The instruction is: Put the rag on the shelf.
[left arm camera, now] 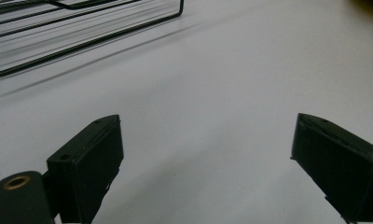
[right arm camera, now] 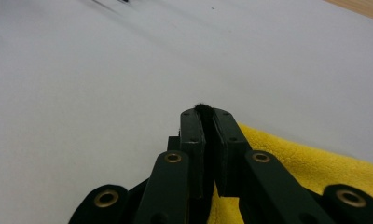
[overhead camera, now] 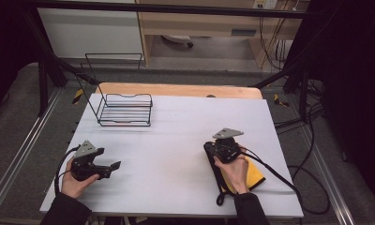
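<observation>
Pinching the yellow cloth (right arm camera: 310,163) by its dark edging, your right gripper (right arm camera: 204,110) has its jaws pressed together, with a tuft of black trim showing at the tips; that grip reads as secure. In the high view the cloth (overhead camera: 255,176) lies at the near right of the white table (overhead camera: 176,136), partly under your right hand (overhead camera: 235,171), with a black strap trailing off toward the table's front edge. Judged from this, the pickup is done but the cloth is not yet carried anywhere: most of it seems to rest on the surface. The wire basket (overhead camera: 125,110) at the far left stands with nothing visible in it, well apart from the cloth, and is the likely destination; transfer and release remain. Your left gripper (overhead camera: 111,166) rests at the near left with jaws spread wide, holding nothing, only bare tabletop between them, the basket (left arm camera: 82,28) ahead of it.
</observation>
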Motion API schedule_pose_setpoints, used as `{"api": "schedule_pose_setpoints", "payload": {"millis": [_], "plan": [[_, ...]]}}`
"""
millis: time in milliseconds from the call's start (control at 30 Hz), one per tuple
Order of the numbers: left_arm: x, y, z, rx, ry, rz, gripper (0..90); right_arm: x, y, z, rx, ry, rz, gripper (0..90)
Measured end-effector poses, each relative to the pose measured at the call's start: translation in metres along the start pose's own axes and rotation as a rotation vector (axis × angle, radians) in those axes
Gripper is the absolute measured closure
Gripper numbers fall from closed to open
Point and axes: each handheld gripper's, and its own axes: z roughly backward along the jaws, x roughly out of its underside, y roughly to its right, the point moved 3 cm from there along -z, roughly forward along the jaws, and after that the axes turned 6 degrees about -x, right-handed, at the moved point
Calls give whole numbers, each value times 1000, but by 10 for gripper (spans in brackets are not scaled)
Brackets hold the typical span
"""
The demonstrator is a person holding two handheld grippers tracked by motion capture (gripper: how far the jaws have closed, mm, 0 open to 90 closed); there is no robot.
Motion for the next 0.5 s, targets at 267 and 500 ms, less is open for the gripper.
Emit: {"api": "schedule_pose_setpoints", "payload": {"millis": [267, 500], "plan": [[0, 0, 0, 0, 3, -1, 90, -25, -23, -44, -48, -21, 25, 839], [0, 1, 0, 2, 5, -2, 92, -27, -30, -74, -64, -67, 49, 830]]}}
